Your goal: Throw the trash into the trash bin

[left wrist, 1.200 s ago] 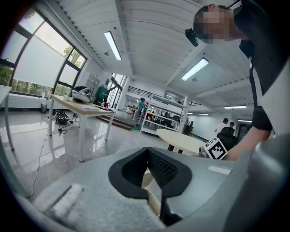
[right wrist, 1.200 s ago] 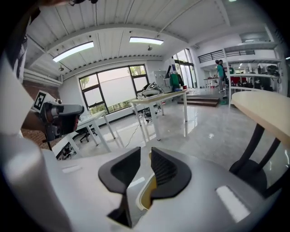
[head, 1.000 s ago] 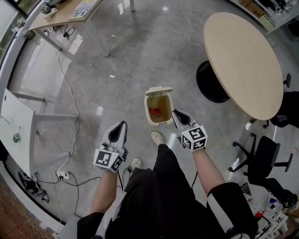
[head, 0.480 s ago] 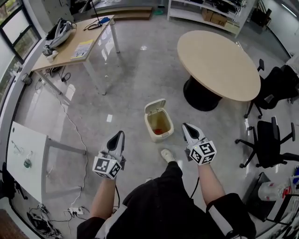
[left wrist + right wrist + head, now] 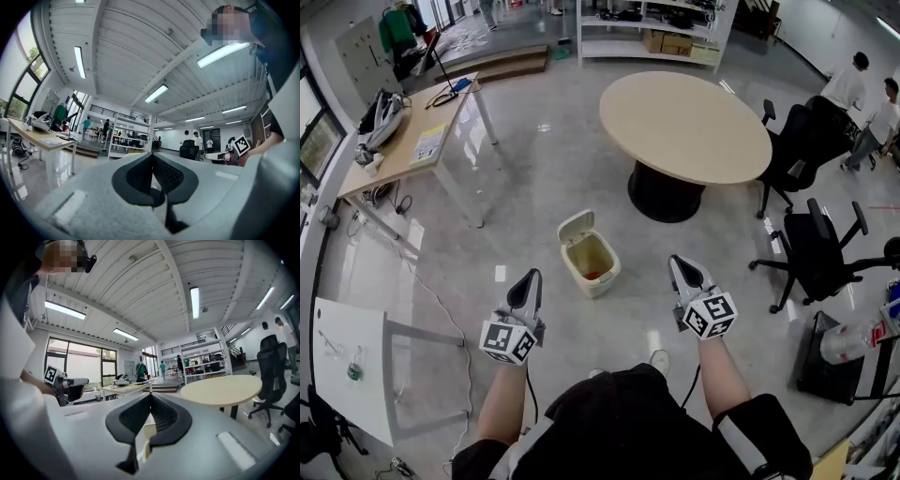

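Observation:
A small cream trash bin (image 5: 589, 253) stands on the grey floor with its lid up and a bit of red trash (image 5: 592, 275) at its bottom. My left gripper (image 5: 531, 278) is held level in front of me, left of the bin, and its jaws meet at the tips with nothing between them (image 5: 151, 154). My right gripper (image 5: 677, 262) is held level on the bin's right, shut and empty (image 5: 150, 394). Both are raised well clear of the bin.
A round wooden table (image 5: 684, 125) stands beyond the bin, with black office chairs (image 5: 817, 253) to the right. A wooden desk (image 5: 414, 131) is at the far left, a white table (image 5: 342, 361) near left. Shelving (image 5: 652, 28) and people (image 5: 851, 86) at the back.
Both grippers have risen and tipped up from pointing down to level. The right gripper has drawn away from the bin's rim. The view has lifted, so the bin now lies farther ahead.

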{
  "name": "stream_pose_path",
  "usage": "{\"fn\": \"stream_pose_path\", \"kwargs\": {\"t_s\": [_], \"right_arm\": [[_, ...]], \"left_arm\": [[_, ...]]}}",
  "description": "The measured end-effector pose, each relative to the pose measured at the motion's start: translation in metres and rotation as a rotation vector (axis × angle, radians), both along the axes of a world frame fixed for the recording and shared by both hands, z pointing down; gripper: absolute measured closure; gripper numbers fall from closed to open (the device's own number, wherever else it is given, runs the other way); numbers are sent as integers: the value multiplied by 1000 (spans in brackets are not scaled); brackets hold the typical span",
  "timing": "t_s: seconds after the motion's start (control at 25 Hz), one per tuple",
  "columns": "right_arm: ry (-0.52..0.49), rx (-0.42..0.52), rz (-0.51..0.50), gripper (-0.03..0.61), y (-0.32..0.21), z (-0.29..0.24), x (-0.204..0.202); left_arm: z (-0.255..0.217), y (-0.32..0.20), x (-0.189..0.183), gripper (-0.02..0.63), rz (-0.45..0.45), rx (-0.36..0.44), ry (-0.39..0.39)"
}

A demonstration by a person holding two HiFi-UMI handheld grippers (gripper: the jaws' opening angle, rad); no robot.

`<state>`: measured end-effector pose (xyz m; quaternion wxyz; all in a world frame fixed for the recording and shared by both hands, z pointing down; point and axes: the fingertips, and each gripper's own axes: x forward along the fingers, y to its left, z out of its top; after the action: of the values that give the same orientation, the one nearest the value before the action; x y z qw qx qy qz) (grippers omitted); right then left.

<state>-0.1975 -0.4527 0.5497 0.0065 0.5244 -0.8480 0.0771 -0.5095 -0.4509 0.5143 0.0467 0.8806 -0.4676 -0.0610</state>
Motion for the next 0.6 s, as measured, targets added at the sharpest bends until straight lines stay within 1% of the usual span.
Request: {"fn": "stream_pose_path", "kwargs": {"t_s": [0.12, 0.2, 0.4, 0.6], "right_arm": [[-5, 18, 42, 572, 14, -6, 25], [-6, 23, 64, 572, 27, -8, 47], [6, 54, 146, 572, 71, -18, 126], [33, 53, 243, 572, 120, -31, 218]], "left_arm": [[3, -1, 14, 612, 10, -7, 7], [6, 4, 34, 612, 22, -14, 6], [1, 12, 112, 612, 111, 7, 5], [-22, 28, 202, 612, 193, 32, 43]]}}
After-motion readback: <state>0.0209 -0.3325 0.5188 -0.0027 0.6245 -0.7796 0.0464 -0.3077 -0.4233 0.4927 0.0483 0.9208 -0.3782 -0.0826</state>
